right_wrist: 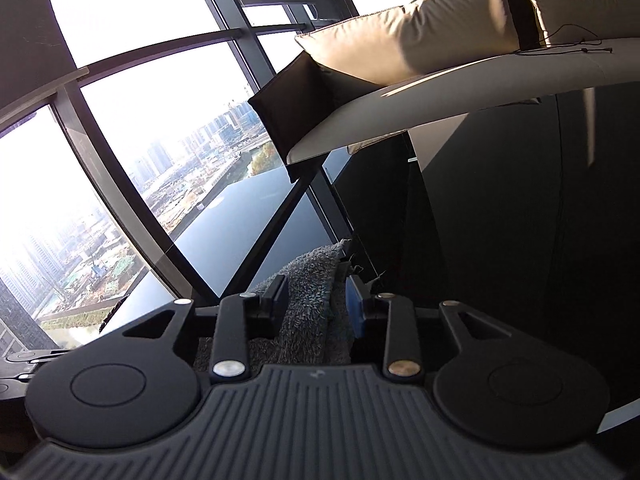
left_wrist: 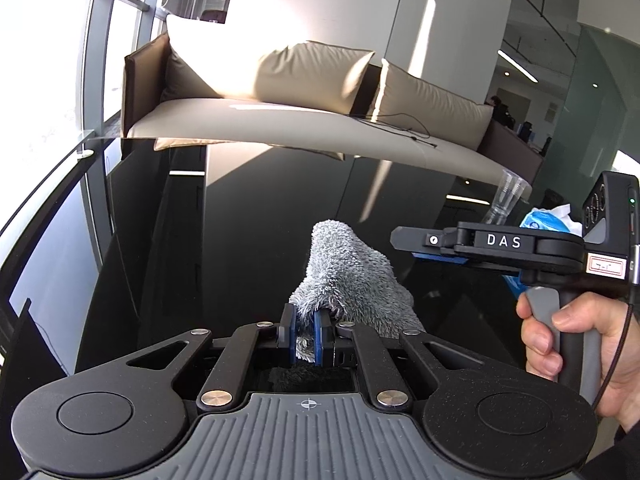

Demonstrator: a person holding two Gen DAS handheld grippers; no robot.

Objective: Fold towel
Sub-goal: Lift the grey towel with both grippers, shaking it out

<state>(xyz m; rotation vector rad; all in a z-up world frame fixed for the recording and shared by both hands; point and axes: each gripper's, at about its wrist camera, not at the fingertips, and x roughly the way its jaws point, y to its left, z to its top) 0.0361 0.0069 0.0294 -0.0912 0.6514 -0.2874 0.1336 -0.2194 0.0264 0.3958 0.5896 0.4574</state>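
Note:
A grey fluffy towel [left_wrist: 348,272] rises in a bunched hump above the glossy black table [left_wrist: 240,220]. My left gripper [left_wrist: 306,332] is shut on the towel's near edge, with pile squeezed between its blue pads. To the right a hand [left_wrist: 560,344] holds my right gripper [left_wrist: 400,240] side-on, level with the top of the hump. In the right wrist view the towel [right_wrist: 308,300] lies between the fingers of the right gripper [right_wrist: 316,304]. The jaws stand apart, and a dark gap shows beside the blue right pad [right_wrist: 355,312].
A sofa [left_wrist: 280,120] with beige cushions stands behind the table, a thin cable lying on its seat. A clear plastic cup [left_wrist: 506,196] and a blue-white packet [left_wrist: 548,216] sit at the table's far right. Tall windows [right_wrist: 140,140] run along the left.

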